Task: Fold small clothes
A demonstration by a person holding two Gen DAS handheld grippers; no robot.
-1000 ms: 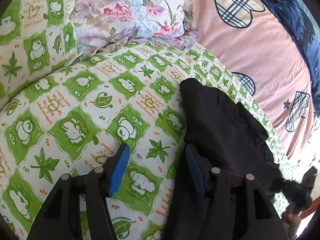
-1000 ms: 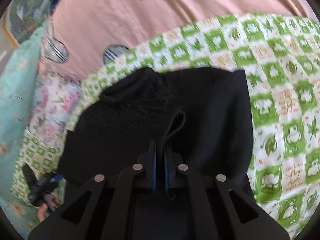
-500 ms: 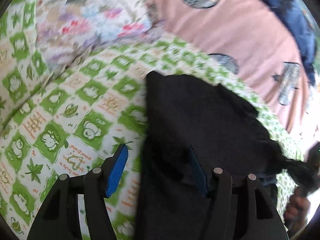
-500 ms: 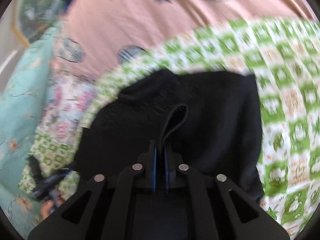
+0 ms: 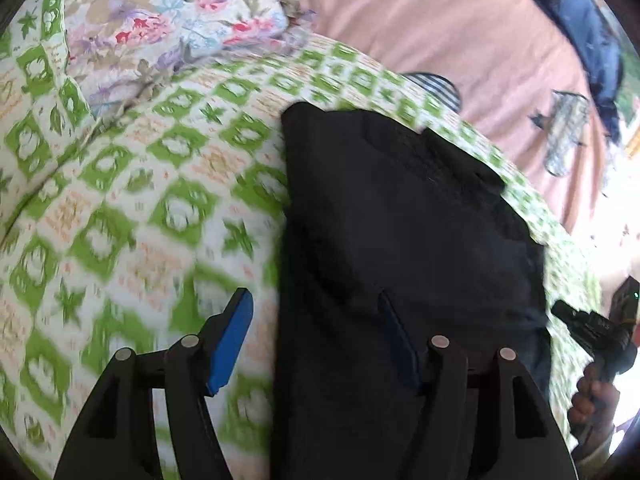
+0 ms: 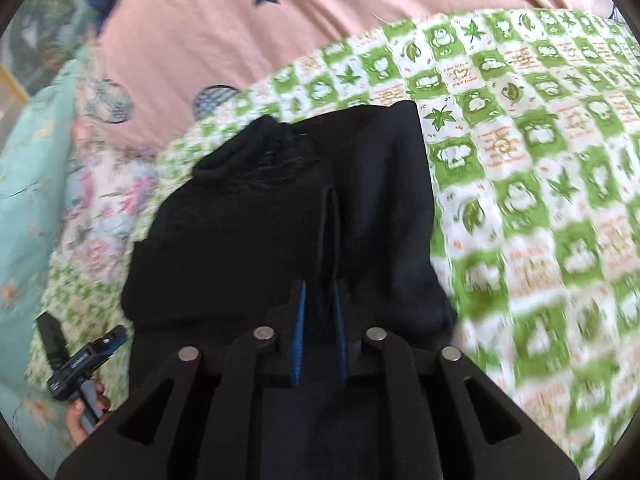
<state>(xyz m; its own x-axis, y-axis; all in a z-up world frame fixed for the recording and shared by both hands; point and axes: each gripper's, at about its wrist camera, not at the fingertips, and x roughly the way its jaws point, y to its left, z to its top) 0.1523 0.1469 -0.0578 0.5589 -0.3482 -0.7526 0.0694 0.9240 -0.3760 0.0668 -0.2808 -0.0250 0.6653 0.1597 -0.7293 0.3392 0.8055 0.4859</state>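
Note:
A black garment (image 5: pixel 400 220) lies on a green-and-white patterned quilt (image 5: pixel 120 220). My left gripper (image 5: pixel 316 320) is open, its blue pads straddling the garment's left edge; the right finger is over the cloth, the left over the quilt. In the right wrist view the garment (image 6: pixel 248 224) is spread with a rolled collar at the far end. My right gripper (image 6: pixel 320 300) is shut on a raised fold of the black cloth. The right gripper and the hand holding it show at the left wrist view's right edge (image 5: pixel 596 328).
A floral pillow (image 5: pixel 172 20) lies beyond the quilt at the upper left. A pink sheet with plaid hearts and stars (image 6: pixel 240 40) lies behind the quilt. A teal floral cloth (image 6: pixel 28 160) is at the left. A dark blue blanket (image 5: pixel 580 20) is far right.
My left gripper has shifted right, so the garment's edge now lies between its open fingers. My right gripper stays shut on the fold and has pulled the cloth along with it.

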